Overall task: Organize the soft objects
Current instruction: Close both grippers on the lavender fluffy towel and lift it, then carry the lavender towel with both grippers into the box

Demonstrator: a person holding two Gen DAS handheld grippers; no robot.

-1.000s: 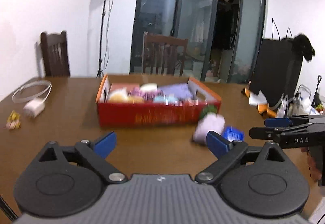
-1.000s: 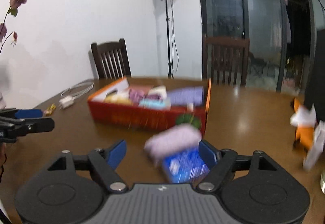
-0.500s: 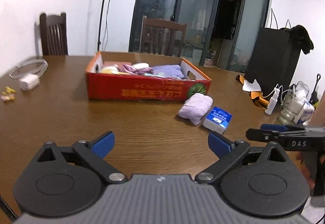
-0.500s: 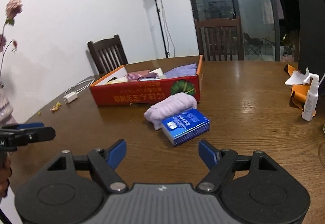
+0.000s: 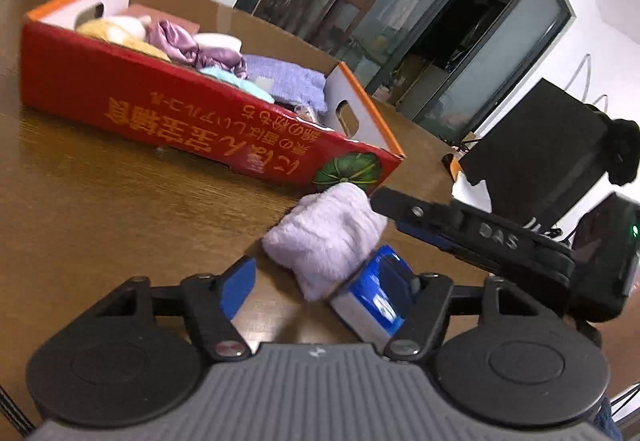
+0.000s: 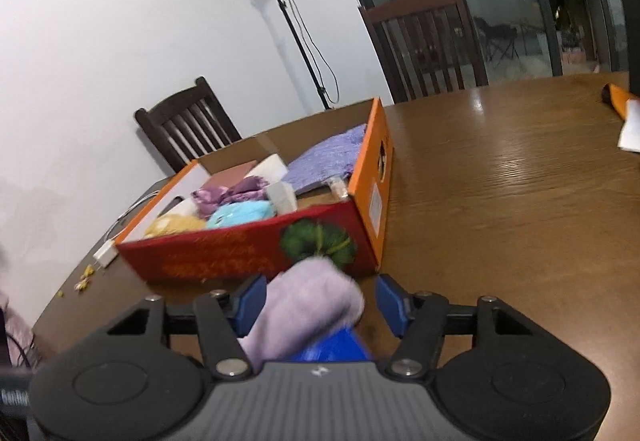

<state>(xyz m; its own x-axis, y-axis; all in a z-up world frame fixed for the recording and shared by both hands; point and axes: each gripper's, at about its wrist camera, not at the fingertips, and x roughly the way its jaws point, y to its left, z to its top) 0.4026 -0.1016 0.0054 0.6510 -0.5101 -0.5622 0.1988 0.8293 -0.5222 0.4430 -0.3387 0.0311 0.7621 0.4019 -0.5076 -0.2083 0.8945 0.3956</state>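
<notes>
A lilac fluffy cloth roll [image 5: 326, 237] lies on the brown table, resting partly on a blue packet [image 5: 374, 295], just in front of the red cardboard box [image 5: 172, 113] of soft things. My left gripper [image 5: 328, 285] is open, its blue pads on either side of the roll and packet. My right gripper [image 6: 318, 305] is open too, the roll [image 6: 304, 315] lying between its pads with the blue packet [image 6: 332, 351] under it. The right gripper's fingers [image 5: 460, 231] show above the roll in the left wrist view.
The box [image 6: 248, 249] holds yellow, turquoise, purple and lilac cloths. A white charger [image 6: 105, 255] and small yellow bits lie left of it. Dark wooden chairs [image 6: 188, 129] stand behind the table. Orange and white items [image 6: 624, 109] lie far right.
Both grippers have moved forward and down to the lilac roll and blue packet, which now lie between their open pads. The views have tilted.
</notes>
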